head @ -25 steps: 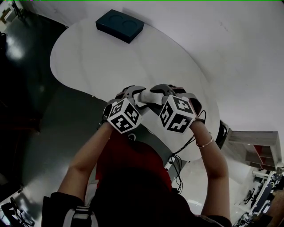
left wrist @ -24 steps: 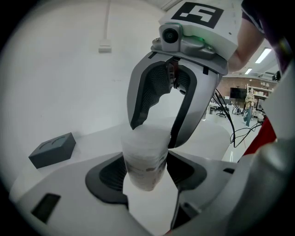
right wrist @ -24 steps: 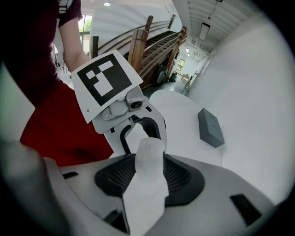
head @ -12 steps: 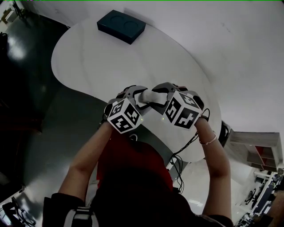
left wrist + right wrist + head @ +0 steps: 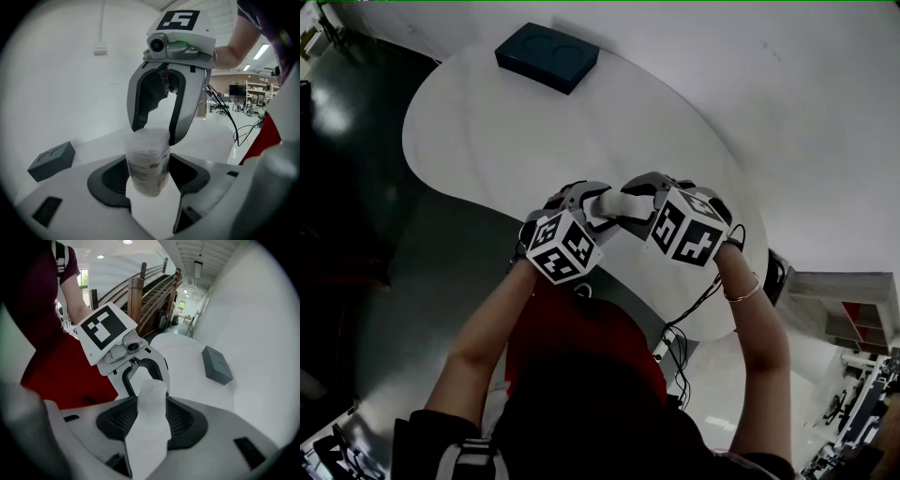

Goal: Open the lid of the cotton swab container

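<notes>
Nearest the camera, in the head view, two bare forearms were seen raised side by side in front of a dark red top. A gripper was held in each hand, and the two were pointed at each other above the near edge of a white table point(image 5: 487, 131).

The container point(image 5: 617, 201), a small frosted plastic tub, was held in the air between them, clear of the table. Its long axis was laid almost level, running from 9 o'clock to 3 o'clock in the head view. The left gripper point(image 5: 586, 202) was set at its 9 o'clock end, the right gripper point(image 5: 645, 195) at its 3 o'clock end.

In the left gripper view, the jaws were closed narrowly on the printed body of the tub. The lid point(image 5: 147, 138), at the far end at 12 o'clock, was pinched by the opposing jaws. In the right gripper view, those jaws were likewise closed on the pale near end, with the tub pointing away toward 12 o'clock.

The lid was not yet seen parted from the body. It was judged that the opening would turn on that shared axis: the lid end would have to be pulled or twisted away along it while the body was held steady.

Farther off, a dark box point(image 5: 547, 54) was seen on the table at 11 o'clock, well apart from both grippers.
</notes>
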`<state>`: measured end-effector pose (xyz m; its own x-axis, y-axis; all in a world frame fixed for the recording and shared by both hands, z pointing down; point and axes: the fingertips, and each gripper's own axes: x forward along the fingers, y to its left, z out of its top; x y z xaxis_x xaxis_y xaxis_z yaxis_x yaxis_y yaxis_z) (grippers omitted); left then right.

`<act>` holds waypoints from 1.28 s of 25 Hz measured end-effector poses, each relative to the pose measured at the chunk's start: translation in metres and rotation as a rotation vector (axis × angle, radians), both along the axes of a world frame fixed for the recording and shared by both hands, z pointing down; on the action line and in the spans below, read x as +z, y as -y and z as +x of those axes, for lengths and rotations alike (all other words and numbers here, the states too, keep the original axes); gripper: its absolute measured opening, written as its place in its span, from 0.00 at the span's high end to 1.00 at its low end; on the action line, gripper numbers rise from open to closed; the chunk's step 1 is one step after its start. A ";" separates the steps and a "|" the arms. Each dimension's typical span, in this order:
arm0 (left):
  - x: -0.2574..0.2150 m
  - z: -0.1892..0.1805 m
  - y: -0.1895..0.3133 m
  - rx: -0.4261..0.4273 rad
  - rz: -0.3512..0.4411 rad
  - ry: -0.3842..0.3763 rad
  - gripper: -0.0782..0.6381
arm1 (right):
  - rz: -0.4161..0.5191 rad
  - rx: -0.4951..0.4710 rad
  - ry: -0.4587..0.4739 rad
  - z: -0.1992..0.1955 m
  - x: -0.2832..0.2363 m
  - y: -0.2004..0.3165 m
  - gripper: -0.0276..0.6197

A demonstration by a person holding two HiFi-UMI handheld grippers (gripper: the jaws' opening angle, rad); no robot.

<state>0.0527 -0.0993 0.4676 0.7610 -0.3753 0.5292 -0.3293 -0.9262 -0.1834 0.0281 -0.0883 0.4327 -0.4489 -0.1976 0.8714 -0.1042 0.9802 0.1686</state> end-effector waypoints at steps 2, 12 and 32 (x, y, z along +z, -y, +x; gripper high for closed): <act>0.001 0.001 0.000 0.005 0.009 0.007 0.50 | -0.009 0.002 0.002 0.001 0.001 0.000 0.66; 0.002 0.001 0.003 0.030 0.035 0.013 0.50 | -0.045 -0.003 0.014 0.003 0.002 0.004 0.66; 0.001 -0.021 0.021 0.012 0.002 -0.034 0.51 | 0.017 0.078 0.116 -0.005 -0.029 0.037 0.66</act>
<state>0.0317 -0.1206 0.4687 0.7827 -0.3674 0.5024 -0.3244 -0.9297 -0.1743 0.0233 -0.1256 0.4039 -0.5294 -0.2501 0.8107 -0.1999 0.9654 0.1673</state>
